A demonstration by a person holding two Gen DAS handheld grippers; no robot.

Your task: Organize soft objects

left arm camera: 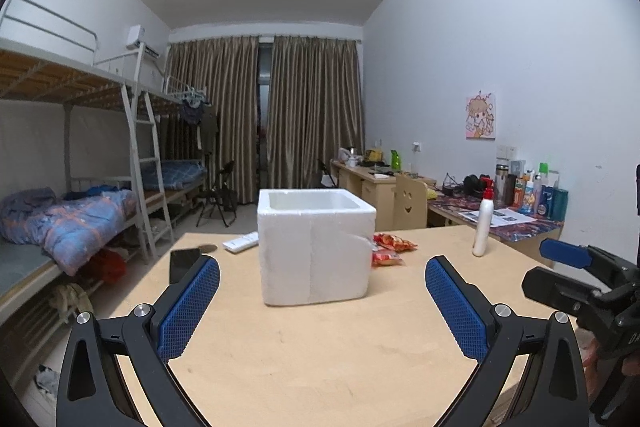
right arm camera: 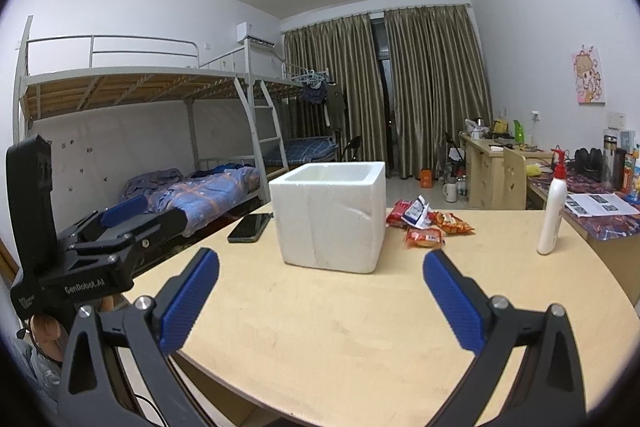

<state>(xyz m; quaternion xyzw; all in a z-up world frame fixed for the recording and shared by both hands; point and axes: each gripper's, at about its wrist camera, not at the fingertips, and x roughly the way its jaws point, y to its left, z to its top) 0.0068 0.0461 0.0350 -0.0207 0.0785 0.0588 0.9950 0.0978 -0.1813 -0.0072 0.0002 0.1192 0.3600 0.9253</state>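
Note:
A white foam box point(left arm camera: 314, 251) point(right arm camera: 330, 217) stands open-topped on the pale wooden table point(left arm camera: 320, 355) point(right arm camera: 340, 327). Several red and orange snack packets point(left arm camera: 390, 247) point(right arm camera: 430, 223) lie in a loose pile just right of the box. My left gripper point(left arm camera: 322, 283) hovers open above the table, short of the box, with nothing between its blue pads. My right gripper point(right arm camera: 320, 277) is also open and empty, facing the box and the packets from the near side. Each gripper shows at the edge of the other's view.
A white bottle with a red cap point(left arm camera: 482, 223) point(right arm camera: 554, 213) stands at the table's right. A black phone point(right arm camera: 250, 227) and a white remote point(left arm camera: 241, 242) lie left of the box. Bunk beds point(left arm camera: 80, 187) line the left wall; desks with clutter point(left arm camera: 500, 203) stand at the right.

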